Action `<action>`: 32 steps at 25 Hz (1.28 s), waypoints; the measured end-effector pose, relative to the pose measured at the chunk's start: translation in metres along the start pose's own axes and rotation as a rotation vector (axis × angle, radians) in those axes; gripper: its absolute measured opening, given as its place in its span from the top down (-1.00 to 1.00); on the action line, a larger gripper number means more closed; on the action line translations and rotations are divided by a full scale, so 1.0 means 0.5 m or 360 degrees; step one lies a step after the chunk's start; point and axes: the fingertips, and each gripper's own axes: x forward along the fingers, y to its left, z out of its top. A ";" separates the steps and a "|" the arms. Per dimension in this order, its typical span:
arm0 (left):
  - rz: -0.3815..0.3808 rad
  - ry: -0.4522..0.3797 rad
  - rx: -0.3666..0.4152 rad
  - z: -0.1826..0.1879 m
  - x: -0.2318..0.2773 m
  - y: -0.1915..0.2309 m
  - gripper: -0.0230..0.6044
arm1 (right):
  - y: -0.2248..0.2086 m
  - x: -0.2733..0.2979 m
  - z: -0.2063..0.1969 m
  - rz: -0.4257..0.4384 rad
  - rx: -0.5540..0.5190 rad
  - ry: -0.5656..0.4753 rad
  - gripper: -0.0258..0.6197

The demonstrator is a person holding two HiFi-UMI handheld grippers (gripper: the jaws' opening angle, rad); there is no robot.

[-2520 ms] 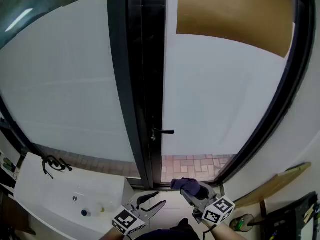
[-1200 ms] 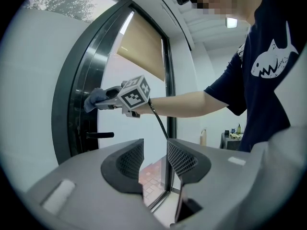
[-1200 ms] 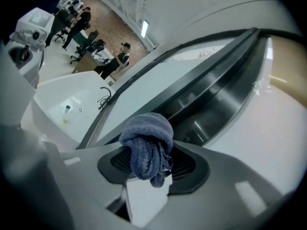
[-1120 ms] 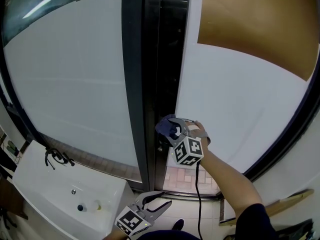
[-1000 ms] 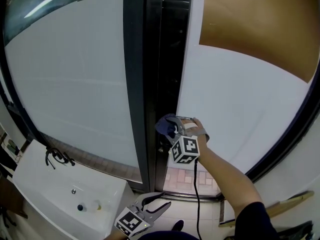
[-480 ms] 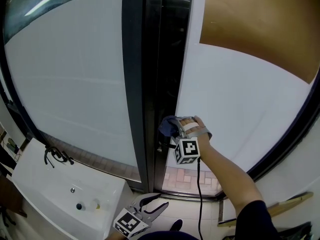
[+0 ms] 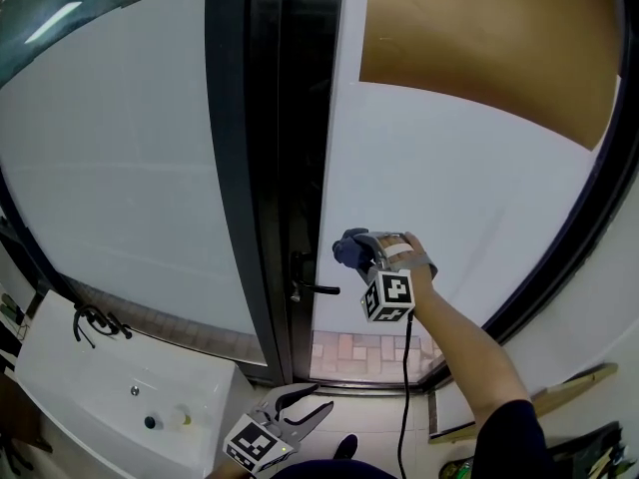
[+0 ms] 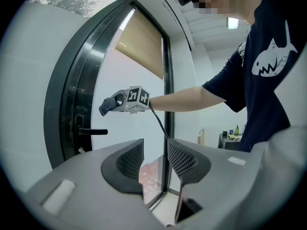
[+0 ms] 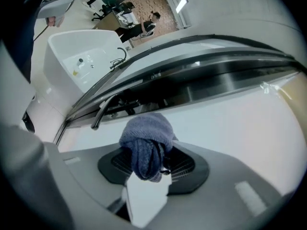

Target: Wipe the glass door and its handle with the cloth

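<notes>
head view: the right gripper [image 7: 361,254] is up at the glass door [image 7: 459,208], close to the frame-side edge of the pane. its jaws are clenched on the cloth [image 7: 348,247], a dark blue bunched wad. the cloth sticks out of the jaw tips toward 9 o'clock, on the side of the black door frame [image 7: 262,168]. whether the wad presses on the glass or sits just off it, i cannot tell.

the handle [image 7: 321,289] is a black lever. its long axis is level, rooted at the frame, free end pointing to 3 o'clock. the cloth is at about 1 o'clock of the handle, near but apart from it.

right gripper view: the right gripper [image 9: 151,164] has the cloth [image 9: 146,137] pinched between both pads. the wad's long axis runs along the jaws, with a rounded fold at the far end toward the pane. the handle [image 9: 102,111] lies at 10 o'clock of the cloth, clear of it.

left gripper view: the left gripper [image 8: 155,159] has its jaws apart with nothing between them. the handle [image 8: 92,131] shows at 10 o'clock, the cloth [image 8: 108,105] above it.

head view: the left gripper [image 7: 312,404] is low at 6 o'clock, well apart from the door. a white sink [image 7: 70,387] sits at 8 o'clock. a brown panel [image 7: 489,38] covers the upper part of the pane at 1 o'clock.
</notes>
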 end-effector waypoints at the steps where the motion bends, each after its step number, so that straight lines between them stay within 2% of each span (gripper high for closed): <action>1: -0.0006 0.0000 -0.0001 0.000 0.002 -0.002 0.45 | 0.000 -0.009 -0.019 -0.0004 0.0010 0.0021 0.39; 6: -0.0043 0.0000 0.0007 0.003 0.009 -0.017 0.45 | 0.007 -0.061 -0.120 -0.0019 0.0038 0.0150 0.39; 13: -0.0071 0.0004 0.0012 0.003 0.009 -0.032 0.45 | 0.012 -0.147 -0.281 -0.0052 0.0206 0.0373 0.39; 18: -0.0097 -0.0009 0.0022 0.011 0.011 -0.049 0.45 | 0.020 -0.177 -0.343 -0.0056 0.0335 0.0497 0.39; 20: -0.0102 -0.0016 0.0028 0.015 0.007 -0.056 0.45 | 0.018 -0.182 -0.334 -0.0060 0.0371 0.0489 0.38; 23: -0.0087 -0.0011 0.0026 0.013 -0.007 -0.056 0.45 | 0.013 -0.178 -0.273 -0.0061 0.0396 0.0382 0.38; 32: -0.0001 -0.0004 0.0019 0.009 -0.040 -0.043 0.45 | 0.007 -0.064 0.014 0.0007 0.0148 0.0022 0.38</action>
